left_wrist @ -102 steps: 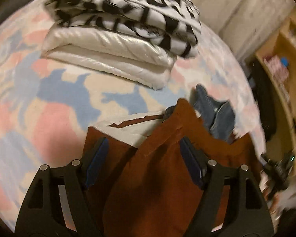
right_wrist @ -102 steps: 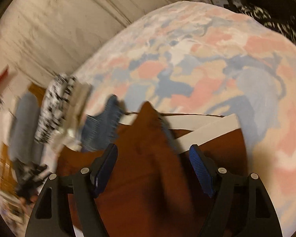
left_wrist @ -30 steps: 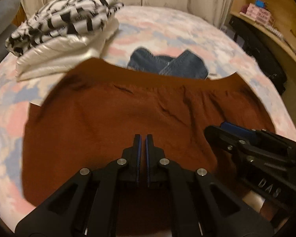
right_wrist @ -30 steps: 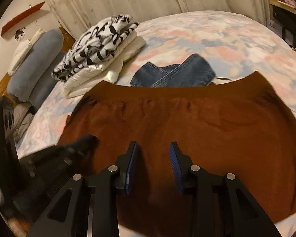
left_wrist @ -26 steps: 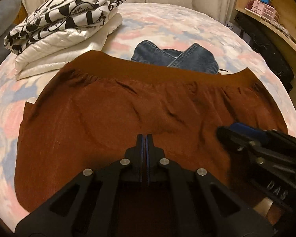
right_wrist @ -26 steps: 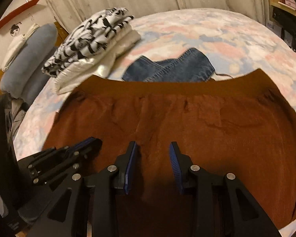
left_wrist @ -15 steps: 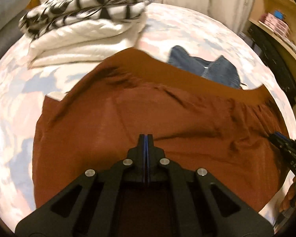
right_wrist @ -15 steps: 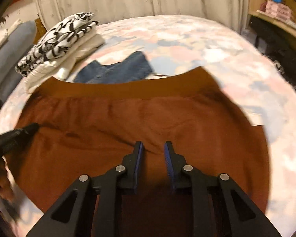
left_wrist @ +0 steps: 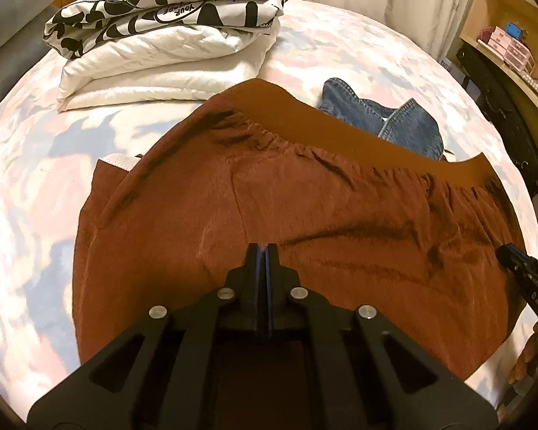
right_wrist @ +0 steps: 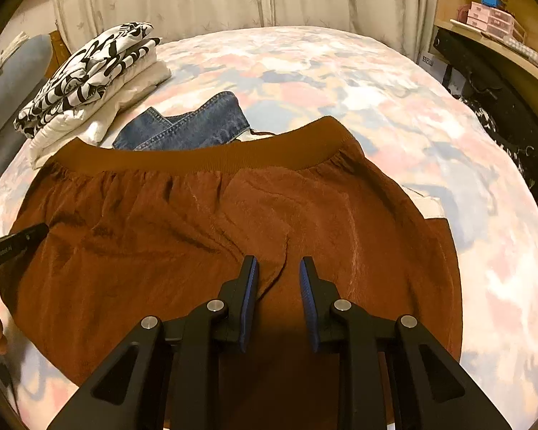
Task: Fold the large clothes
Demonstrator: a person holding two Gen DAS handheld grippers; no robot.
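Both views are lit dimly by warm, yellowish indoor light, and a dark shadow is cast on the rust-brown garment just beneath each gripper. Strong fisheye bending is seen toward the edges, with black vignetting in the corners. The bedspread is rendered soft and slightly washed out near the rims.

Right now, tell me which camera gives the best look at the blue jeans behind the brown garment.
The right wrist view. There the blue jeans lie in mid-frame with both denim folds and their seams showing above the brown garment. The left wrist view shows the jeans too, but farther right and partly cut off by the garment's waistband.
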